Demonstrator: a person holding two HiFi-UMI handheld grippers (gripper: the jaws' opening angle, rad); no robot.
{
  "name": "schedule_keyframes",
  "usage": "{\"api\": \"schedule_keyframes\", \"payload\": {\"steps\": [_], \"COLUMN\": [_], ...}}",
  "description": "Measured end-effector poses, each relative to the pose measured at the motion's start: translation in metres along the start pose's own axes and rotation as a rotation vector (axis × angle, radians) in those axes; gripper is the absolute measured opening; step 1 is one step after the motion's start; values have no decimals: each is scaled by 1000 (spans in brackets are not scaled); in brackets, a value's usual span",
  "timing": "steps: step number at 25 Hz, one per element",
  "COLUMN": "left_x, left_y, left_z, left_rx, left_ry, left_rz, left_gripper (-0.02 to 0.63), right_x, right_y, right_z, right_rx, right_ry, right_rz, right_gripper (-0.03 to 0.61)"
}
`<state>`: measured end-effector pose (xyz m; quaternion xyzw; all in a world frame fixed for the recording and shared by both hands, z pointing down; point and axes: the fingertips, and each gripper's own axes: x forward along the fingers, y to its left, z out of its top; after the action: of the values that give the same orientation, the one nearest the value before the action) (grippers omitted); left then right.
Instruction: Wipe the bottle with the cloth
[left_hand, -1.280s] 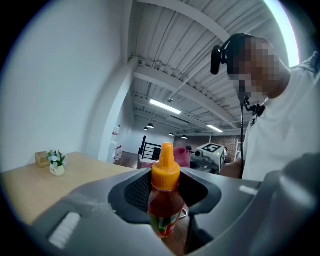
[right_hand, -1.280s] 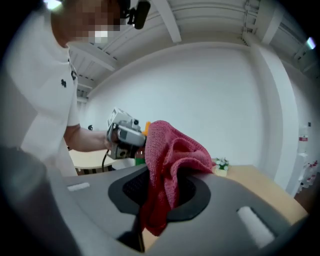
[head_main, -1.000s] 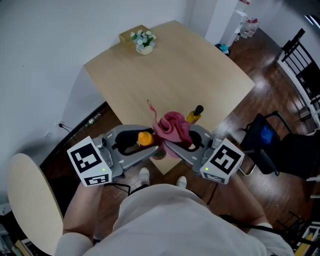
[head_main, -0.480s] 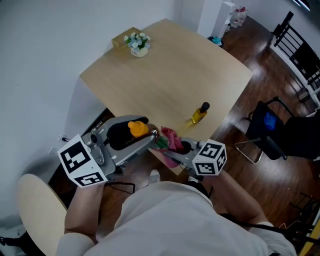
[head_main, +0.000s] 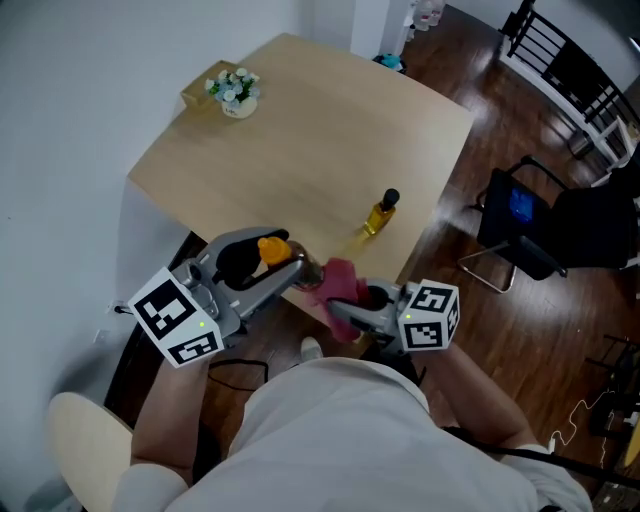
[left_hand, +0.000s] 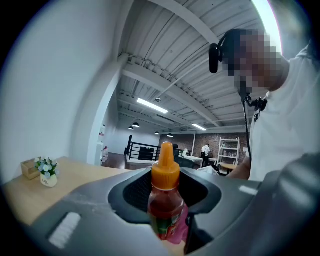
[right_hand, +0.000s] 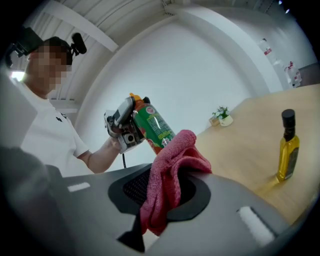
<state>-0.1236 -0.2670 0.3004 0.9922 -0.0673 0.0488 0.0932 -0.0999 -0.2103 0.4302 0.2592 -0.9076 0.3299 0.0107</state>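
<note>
My left gripper (head_main: 298, 276) is shut on a red sauce bottle (left_hand: 165, 202) with an orange cap (head_main: 272, 249) and a green label (right_hand: 153, 125), and holds it in the air over the table's near edge. The pink cloth (right_hand: 169, 176) is bunched in my right gripper (right_hand: 159, 222), which is shut on it. In the head view the cloth (head_main: 343, 283) touches the lower end of the bottle, to its right. From the left gripper view a bit of the cloth (left_hand: 183, 226) shows behind the bottle's base.
A small yellow oil bottle (head_main: 380, 212) with a black cap stands on the wooden table (head_main: 330, 130) near its right edge. A flower pot (head_main: 236, 91) and a small box (head_main: 204, 82) sit at the far corner. A black chair (head_main: 525, 225) stands to the right.
The cloth has come down from beside the bottle's cap to its lower end. Both grippers have drawn back from over the table toward my body.
</note>
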Motion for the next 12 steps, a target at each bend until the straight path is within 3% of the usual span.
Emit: {"api": "schedule_keyframes", "payload": {"steps": [4,7,12], "left_x": [22,43,83], "left_y": [19,41,64], "left_z": [-27,-70,-133], "left_rx": [28,32,40], "left_ry": [63,117,157], "left_rz": [40,74,136], "left_gripper": [161,161,161], "right_x": [-44,-75,-128], "right_y": [-8,-11,-13], "right_z": [15,19,13], "right_rx": [-63,-139,-141], "right_ry": [-74,-94,-122], "right_rz": [-169,-311,-476], "right_gripper": [77,77,77]}}
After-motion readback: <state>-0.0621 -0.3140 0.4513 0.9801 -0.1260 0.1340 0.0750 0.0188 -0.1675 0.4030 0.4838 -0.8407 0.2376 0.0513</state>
